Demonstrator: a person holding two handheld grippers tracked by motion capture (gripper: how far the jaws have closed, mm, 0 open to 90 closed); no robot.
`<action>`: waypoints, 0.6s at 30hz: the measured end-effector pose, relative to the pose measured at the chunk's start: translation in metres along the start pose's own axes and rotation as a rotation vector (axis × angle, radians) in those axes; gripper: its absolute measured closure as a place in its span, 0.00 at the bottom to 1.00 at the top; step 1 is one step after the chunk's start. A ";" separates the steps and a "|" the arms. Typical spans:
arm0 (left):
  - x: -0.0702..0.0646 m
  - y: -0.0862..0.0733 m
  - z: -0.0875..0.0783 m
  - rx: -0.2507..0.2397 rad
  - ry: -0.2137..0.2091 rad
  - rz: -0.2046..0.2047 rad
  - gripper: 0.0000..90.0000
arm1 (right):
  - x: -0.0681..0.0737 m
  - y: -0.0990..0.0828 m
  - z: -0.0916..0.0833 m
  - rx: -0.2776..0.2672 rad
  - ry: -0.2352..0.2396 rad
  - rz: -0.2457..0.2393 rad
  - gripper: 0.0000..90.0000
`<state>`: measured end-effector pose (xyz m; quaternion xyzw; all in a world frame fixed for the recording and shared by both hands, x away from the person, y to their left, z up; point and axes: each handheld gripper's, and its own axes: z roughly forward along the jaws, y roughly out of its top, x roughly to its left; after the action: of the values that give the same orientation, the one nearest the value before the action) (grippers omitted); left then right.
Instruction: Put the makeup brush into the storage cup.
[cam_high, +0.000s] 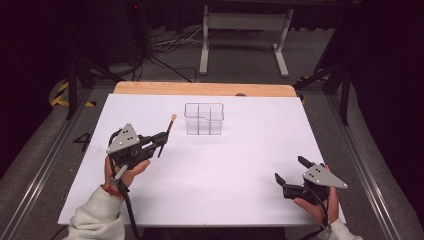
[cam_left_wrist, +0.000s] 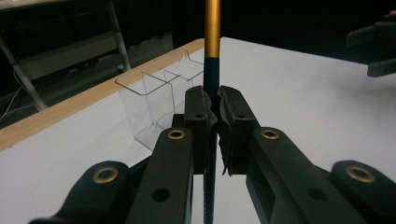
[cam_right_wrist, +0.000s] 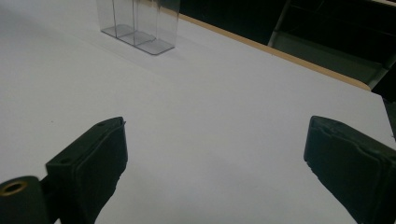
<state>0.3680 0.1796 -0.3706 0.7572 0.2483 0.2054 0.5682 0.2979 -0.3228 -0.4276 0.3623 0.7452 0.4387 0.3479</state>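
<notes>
My left gripper (cam_high: 163, 138) is shut on a slim stick (cam_high: 171, 123) with a dark shaft, a gold band and a tan tip; it hangs above the white table's left side. In the left gripper view the pads (cam_left_wrist: 198, 109) clamp the dark shaft (cam_left_wrist: 211, 77), and the gold part rises out of the top of the picture. A clear plastic box (cam_high: 203, 119) with several compartments stands beyond it and to the right, apart from the stick. My right gripper (cam_high: 290, 169) rests near the front right of the table, jaws wide open with nothing between them (cam_right_wrist: 215, 128).
The white sheet (cam_high: 225, 165) covers the table, with a wooden strip (cam_high: 200, 89) along the far edge. Beyond it stand a white metal frame (cam_high: 245, 30) and cables on the floor. The clear box (cam_right_wrist: 137, 23) is far ahead of the right gripper.
</notes>
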 end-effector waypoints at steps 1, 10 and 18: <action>0.001 0.000 0.000 -0.007 -0.005 -0.014 0.92 | 0.000 0.000 0.000 -0.001 0.002 0.004 0.08; 0.003 0.006 -0.005 -0.091 -0.002 -0.039 0.92 | -0.001 0.001 -0.002 -0.010 0.003 0.017 0.08; 0.005 0.013 0.002 -0.159 0.020 -0.029 0.92 | -0.002 -0.001 0.000 -0.008 0.000 0.024 0.08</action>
<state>0.3750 0.1779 -0.3585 0.7038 0.2478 0.2236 0.6271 0.2986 -0.3247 -0.4278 0.3701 0.7389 0.4458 0.3440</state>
